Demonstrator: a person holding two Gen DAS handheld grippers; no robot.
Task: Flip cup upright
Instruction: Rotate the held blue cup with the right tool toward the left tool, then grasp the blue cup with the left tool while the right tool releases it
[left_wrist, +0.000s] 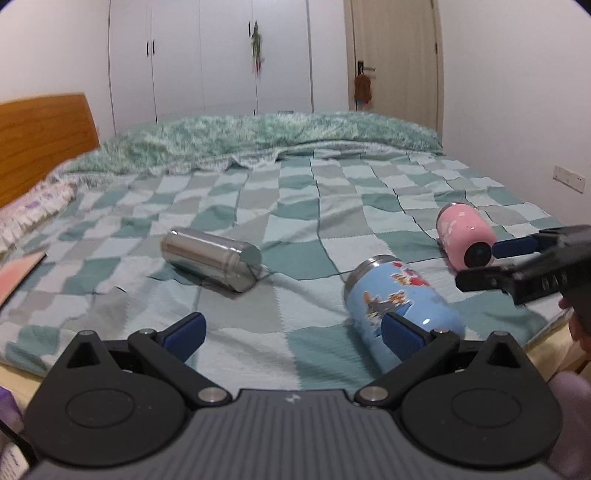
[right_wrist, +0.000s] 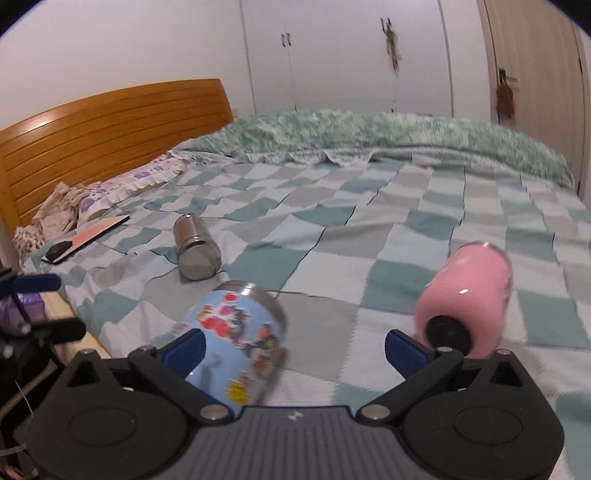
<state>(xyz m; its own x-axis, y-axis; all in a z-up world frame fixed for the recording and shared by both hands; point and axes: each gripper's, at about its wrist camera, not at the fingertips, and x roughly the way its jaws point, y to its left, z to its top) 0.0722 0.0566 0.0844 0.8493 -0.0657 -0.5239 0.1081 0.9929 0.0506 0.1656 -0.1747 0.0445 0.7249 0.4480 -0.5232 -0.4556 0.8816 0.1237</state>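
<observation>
Seemingly nothing had been gripped yet: three cups lay on their sides on the checked bed cover (left_wrist: 295, 206), the blue cup (left_wrist: 402, 306) nearest its front edge, the pink cup (left_wrist: 465, 232) beyond it and the steel cup (left_wrist: 210, 258) well apart toward the headboard (right_wrist: 110, 125). Both the left gripper (left_wrist: 291, 332) and the right gripper (right_wrist: 293, 347) had their fingers spread wide, holding nothing. That looked like readiness to straddle a cup's body, the right one lying between blue and pink.

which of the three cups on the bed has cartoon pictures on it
The blue cup, lying on its side between the plain steel cup and the plain pink cup.
</observation>
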